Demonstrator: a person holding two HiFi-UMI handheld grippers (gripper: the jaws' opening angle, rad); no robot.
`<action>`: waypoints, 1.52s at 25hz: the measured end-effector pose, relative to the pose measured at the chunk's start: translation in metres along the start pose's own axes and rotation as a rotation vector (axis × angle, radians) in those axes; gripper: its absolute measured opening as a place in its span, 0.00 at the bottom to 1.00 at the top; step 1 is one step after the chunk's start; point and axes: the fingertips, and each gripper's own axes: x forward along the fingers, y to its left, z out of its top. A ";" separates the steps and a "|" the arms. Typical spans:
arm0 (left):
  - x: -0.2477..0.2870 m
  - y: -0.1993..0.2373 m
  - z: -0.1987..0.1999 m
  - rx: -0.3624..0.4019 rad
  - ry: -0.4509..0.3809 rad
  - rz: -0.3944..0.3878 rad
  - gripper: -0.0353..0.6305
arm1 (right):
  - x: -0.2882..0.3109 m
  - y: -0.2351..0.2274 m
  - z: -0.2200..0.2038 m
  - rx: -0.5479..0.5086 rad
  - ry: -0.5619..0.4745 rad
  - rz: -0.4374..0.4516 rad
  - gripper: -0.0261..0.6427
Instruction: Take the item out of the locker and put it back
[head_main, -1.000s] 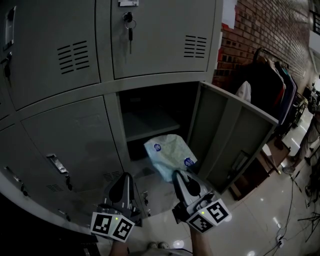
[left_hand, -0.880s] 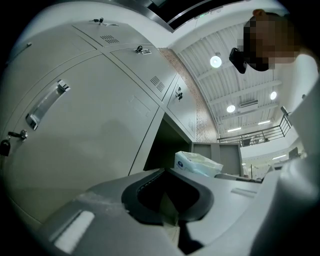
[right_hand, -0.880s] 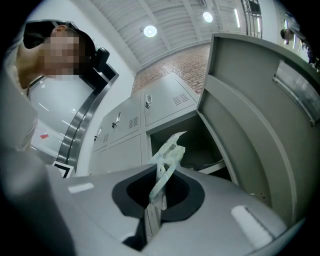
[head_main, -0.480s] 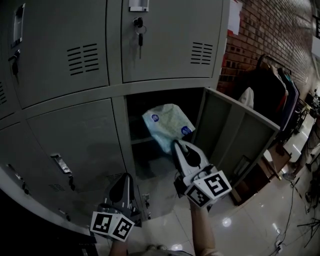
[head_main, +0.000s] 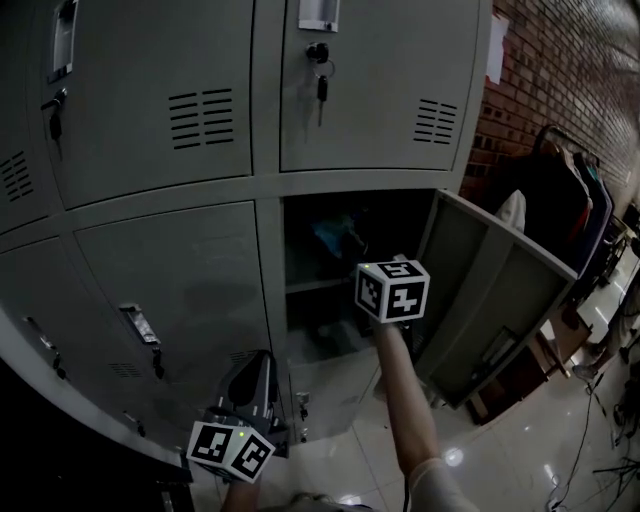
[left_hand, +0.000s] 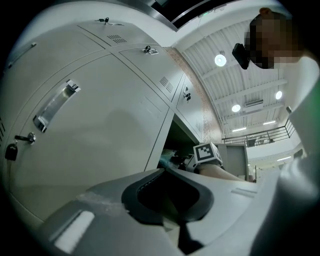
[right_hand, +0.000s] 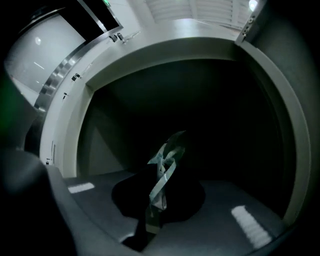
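The right gripper (right_hand: 156, 202) is deep inside the open grey metal locker (head_main: 268, 262). Its jaws are pinched shut on just a thin edge of the crinkly pale green-and-white plastic bag (right_hand: 167, 152) — the bag hangs in the dark, above the shelf (head_main: 318, 286). That small bit could slip out, and then the bag would drop before it is set down. The left gripper (head_main: 257, 365) is low down, jaws closed on nothing.

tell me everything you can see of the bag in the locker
The bag looks like thin, crumpled, pale greenish plastic, bunched into a twisted strip. It is deep inside the open locker, in shadow, with that strip pinched between the shut jaws of the right tool. Whether it rests on the shelf cannot be told.
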 end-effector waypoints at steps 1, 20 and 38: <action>-0.001 0.003 0.001 0.000 -0.005 0.009 0.06 | 0.003 0.000 -0.001 0.000 0.006 -0.003 0.05; 0.001 0.003 0.006 0.010 -0.018 0.028 0.06 | 0.000 -0.006 0.000 0.017 0.028 -0.015 0.48; 0.000 -0.007 -0.015 0.021 0.045 0.013 0.06 | -0.210 0.075 -0.045 0.311 -0.319 0.092 0.26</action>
